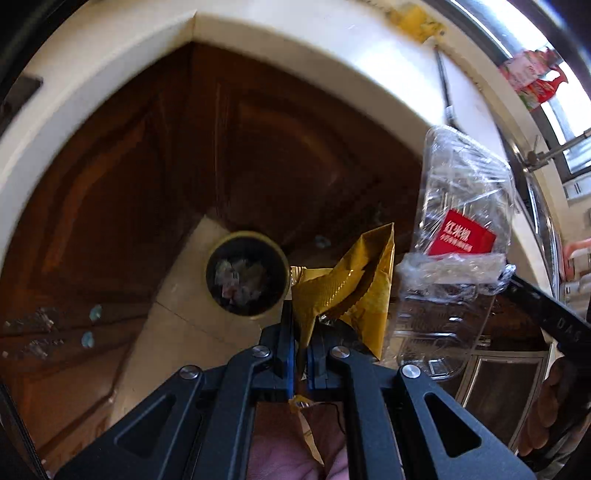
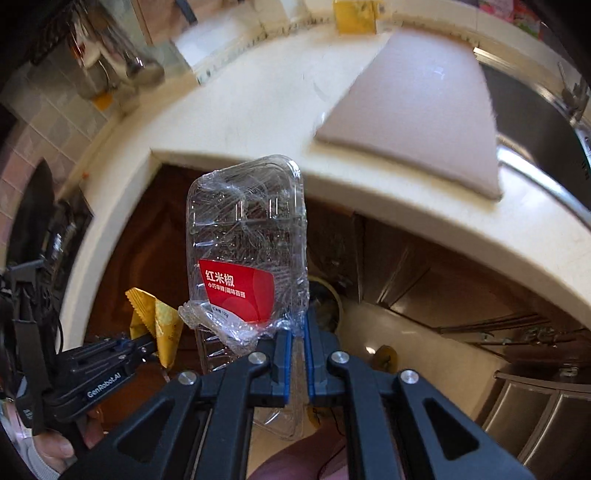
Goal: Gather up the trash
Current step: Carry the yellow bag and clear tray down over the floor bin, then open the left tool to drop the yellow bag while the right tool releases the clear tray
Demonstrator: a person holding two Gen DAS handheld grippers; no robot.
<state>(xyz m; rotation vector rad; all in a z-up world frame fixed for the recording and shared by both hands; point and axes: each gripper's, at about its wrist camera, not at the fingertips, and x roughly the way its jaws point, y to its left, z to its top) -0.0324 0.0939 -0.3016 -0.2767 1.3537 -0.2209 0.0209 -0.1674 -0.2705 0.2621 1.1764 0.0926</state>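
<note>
My left gripper (image 1: 301, 332) is shut on a crumpled gold foil wrapper (image 1: 351, 284), which sticks up past the fingertips. Below it on the pale floor stands a round bin (image 1: 246, 273) with a dark liner and scraps inside, just left of the wrapper. My right gripper (image 2: 298, 332) is shut on the edge of a clear plastic tray (image 2: 247, 221) with a red label and loose cling film. That clear tray (image 1: 465, 206) also shows at the right of the left wrist view. In the right wrist view the gold wrapper (image 2: 155, 317) and left gripper (image 2: 147, 341) sit at lower left, and the bin (image 2: 330, 301) is mostly hidden behind the tray.
A cream countertop (image 1: 110, 74) curves over dark brown cabinet doors (image 1: 147, 166). On the counter lie a pale cutting board (image 2: 417, 110) and a yellow sponge (image 2: 354, 16), beside a steel sink (image 2: 535, 122). A person's hand (image 2: 55, 450) holds the left tool.
</note>
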